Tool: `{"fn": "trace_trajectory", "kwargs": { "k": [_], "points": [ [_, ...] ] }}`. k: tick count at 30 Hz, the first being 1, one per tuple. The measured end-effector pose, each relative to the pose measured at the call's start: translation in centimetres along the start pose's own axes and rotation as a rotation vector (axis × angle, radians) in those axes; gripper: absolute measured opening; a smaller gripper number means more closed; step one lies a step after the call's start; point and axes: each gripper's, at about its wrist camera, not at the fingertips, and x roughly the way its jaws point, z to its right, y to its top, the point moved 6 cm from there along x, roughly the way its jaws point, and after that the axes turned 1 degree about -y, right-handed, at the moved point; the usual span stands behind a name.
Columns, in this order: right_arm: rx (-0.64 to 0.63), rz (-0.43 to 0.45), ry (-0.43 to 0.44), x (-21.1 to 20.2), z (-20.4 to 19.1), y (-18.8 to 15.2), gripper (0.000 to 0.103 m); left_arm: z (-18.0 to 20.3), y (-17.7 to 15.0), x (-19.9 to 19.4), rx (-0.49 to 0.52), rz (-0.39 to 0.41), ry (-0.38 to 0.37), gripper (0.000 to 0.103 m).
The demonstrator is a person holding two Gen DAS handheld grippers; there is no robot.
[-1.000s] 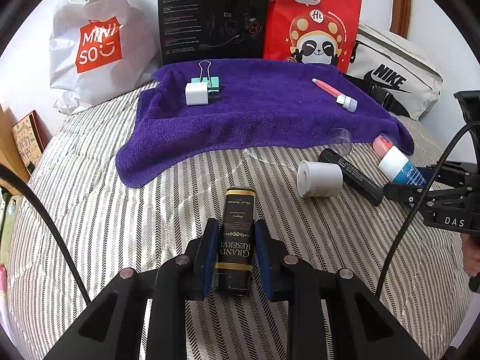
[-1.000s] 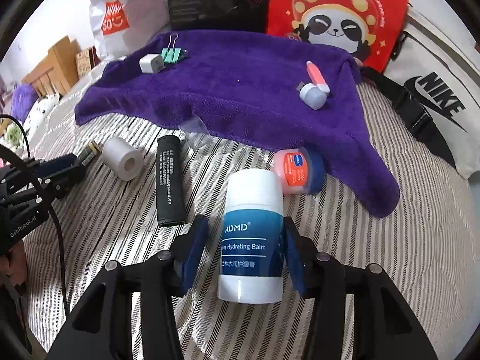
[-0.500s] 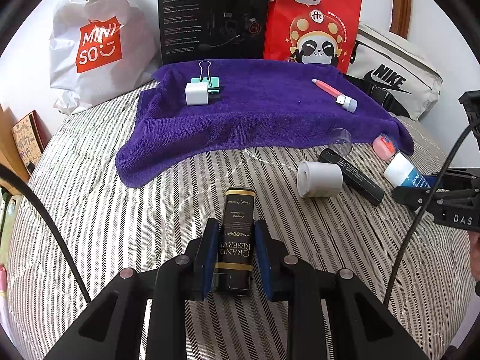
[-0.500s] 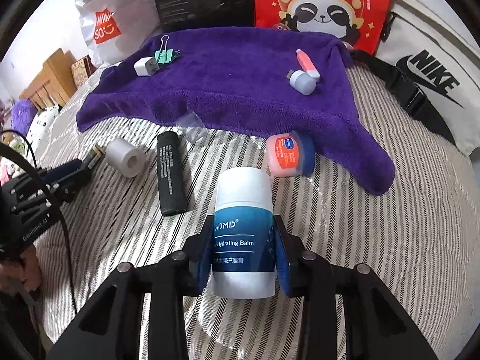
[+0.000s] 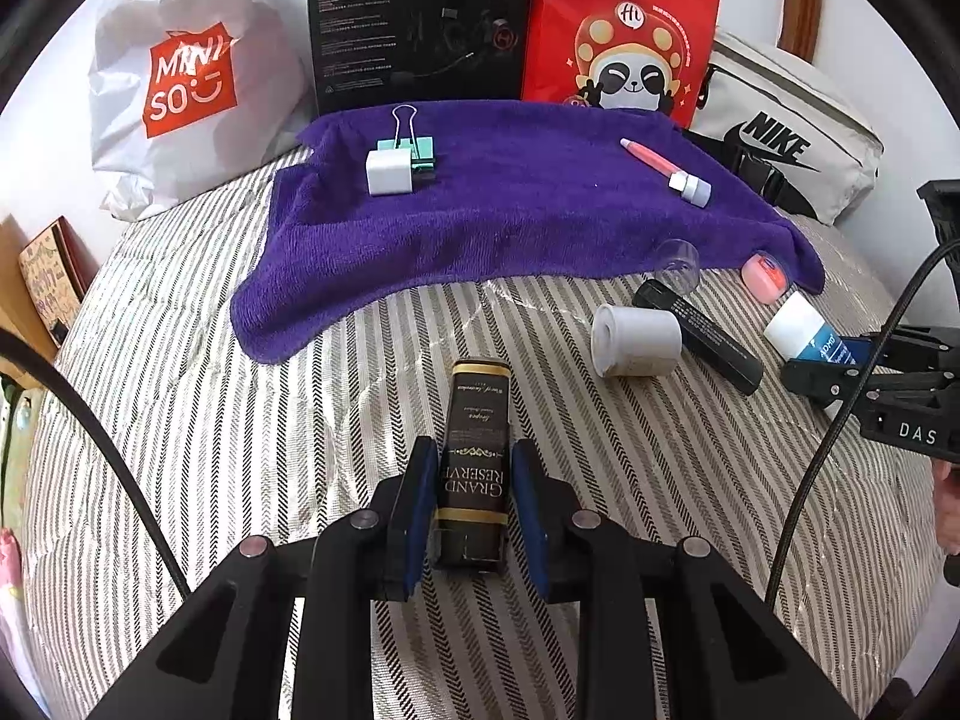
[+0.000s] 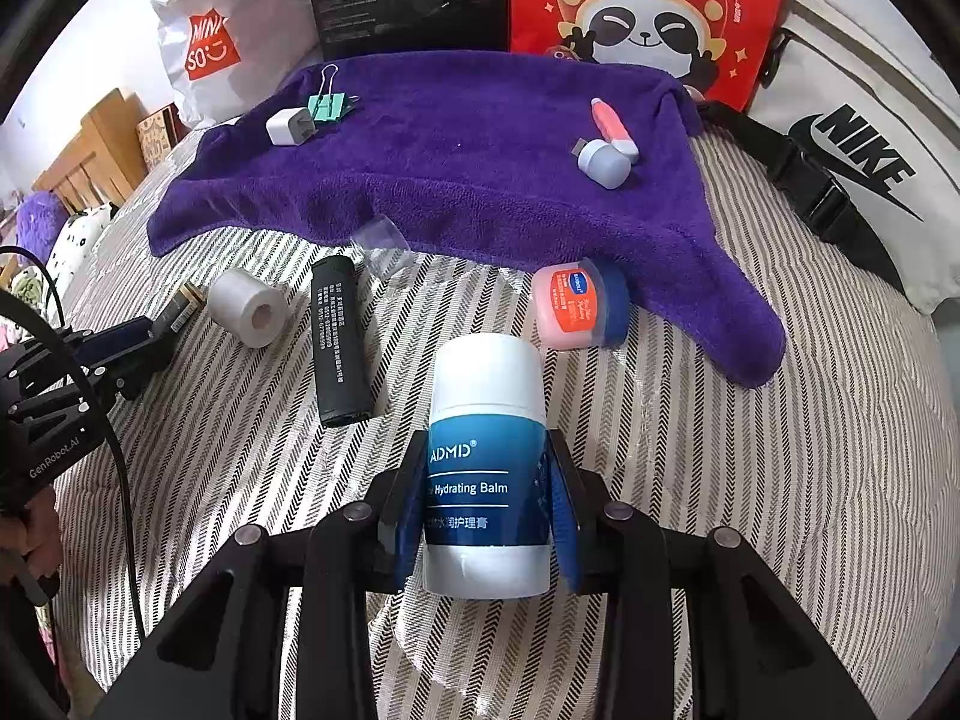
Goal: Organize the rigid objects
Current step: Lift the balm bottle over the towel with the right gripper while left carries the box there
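Black and gold, the small "Grand Reserve" box (image 5: pixel 474 456) lies on the striped bedspread (image 5: pixel 180 420), clamped between the blue pads of the left gripper (image 5: pixel 474 504). Rightward, the right gripper (image 6: pixel 487 510) grips the blue-and-white cylindrical "Hydrating Balm" stick (image 6: pixel 486 462) at its lower half. Both pickups appear secured; the next move likely calls for lifting both onto the purple towel (image 5: pixel 510 210).

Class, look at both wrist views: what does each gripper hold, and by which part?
Left gripper: the dark Grand Reserve box, clamped across its lower sides. Right gripper: the hydrating balm stick, gripped across its blue label.
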Motion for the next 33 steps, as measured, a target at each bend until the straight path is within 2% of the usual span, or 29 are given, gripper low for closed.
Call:
{"fn": "trace_trajectory", "kwargs": {
  "k": [13,27,33],
  "points": [
    [-0.033,0.001,0.017,0.0,0.0,0.0,0.036,0.3,0.7,0.6,0.055,-0.106,-0.001,0.024],
    [-0.025,0.001,0.034,0.0,0.0,0.0,0.036,0.0,1.2,0.8,0.034,-0.103,-0.004,0.023],
    [0.005,-0.003,0.052,-0.6,0.9,-0.1,0.036,-0.2,1.5,0.2,-0.012,-0.092,-0.046,0.022]
  ]
}}
